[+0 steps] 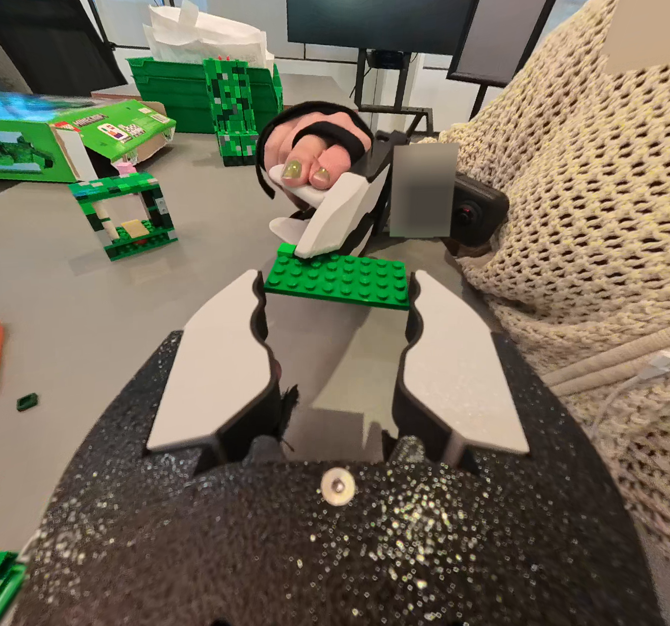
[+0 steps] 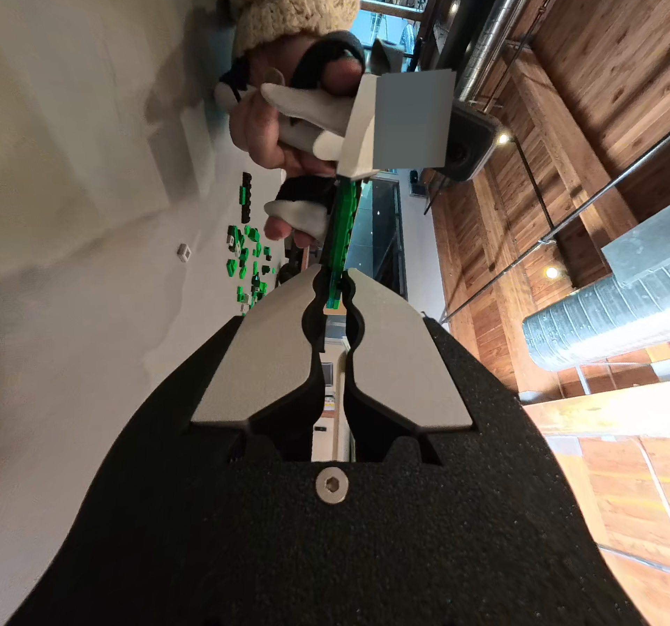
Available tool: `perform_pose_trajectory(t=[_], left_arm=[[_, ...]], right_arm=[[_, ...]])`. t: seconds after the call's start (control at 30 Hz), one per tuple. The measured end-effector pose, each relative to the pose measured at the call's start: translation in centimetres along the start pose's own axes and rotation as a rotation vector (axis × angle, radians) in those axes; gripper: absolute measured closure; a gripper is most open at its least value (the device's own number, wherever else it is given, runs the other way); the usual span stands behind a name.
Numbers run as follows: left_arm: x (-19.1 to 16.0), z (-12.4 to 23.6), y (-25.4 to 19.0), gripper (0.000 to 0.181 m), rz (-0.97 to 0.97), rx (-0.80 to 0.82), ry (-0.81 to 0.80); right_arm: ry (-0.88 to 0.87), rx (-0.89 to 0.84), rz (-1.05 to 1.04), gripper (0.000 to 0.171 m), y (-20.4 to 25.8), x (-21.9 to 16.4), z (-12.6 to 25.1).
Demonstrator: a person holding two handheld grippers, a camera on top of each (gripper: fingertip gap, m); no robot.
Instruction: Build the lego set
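My left gripper (image 1: 337, 282) has its white fingers (image 1: 217, 347) spread wide, and the green plate (image 1: 337, 284) spans the gap between the tips, clamped by its two short ends and held up off the grey table (image 1: 90, 318). My right gripper (image 2: 333, 288) is rolled on its side with its jaws nearly together, pinching the far edge of the same plate, which I see edge-on in that view. In the left wrist view its white finger presses down beside a small green brick (image 1: 288, 249) at the plate's far left corner; I think the brick is seated on the studs, but the finger covers the join.

To the left there is open table before the small green frame build (image 1: 123, 213), and farther back stand the opened set box (image 1: 72, 137), the tall green figure (image 1: 232, 108) and a green bin (image 1: 174, 90) stuffed with white paper. A lone dark green piece (image 1: 27, 401) lies near the left edge. On the right, the knitted cream sleeve (image 1: 565, 192) crowds close against the plate's end.

In the right wrist view, loose green pieces (image 2: 250, 257) are scattered on the table, too small and blurred to sort. The hand (image 2: 261, 130) on the left gripper hides part of them.
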State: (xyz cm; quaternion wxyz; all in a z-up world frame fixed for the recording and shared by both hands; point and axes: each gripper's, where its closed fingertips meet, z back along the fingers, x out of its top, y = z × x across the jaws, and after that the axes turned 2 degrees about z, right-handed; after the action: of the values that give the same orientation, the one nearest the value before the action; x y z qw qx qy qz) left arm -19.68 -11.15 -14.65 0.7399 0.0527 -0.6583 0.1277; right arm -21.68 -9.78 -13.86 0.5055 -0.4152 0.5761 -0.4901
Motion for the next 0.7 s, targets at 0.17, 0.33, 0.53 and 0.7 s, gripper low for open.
perform_pose_trajectory(t=[0.17,0.33,0.53,0.7], left_arm=[[-0.5,0.0,0.1,0.106,-0.02,0.006,0.04],[-1.1,2.4,2.9,0.107,-0.159,0.166,0.127],[1.8,11.8,9.2,0.107,-0.223,0.582,0.069],[-0.4,13.6,10.5,0.107,-0.111,0.563,0.063]], right_arm=[[0.002,0.005,0.001,0.165,0.3,0.1,0.0],[0.005,0.071,-0.353,0.163,0.5,-1.6,0.1],[0.0,0.351,-1.011,0.161,1.9,-5.6,-1.4],[0.023,0.716,-0.962,0.15,2.8,-9.5,-7.9]])
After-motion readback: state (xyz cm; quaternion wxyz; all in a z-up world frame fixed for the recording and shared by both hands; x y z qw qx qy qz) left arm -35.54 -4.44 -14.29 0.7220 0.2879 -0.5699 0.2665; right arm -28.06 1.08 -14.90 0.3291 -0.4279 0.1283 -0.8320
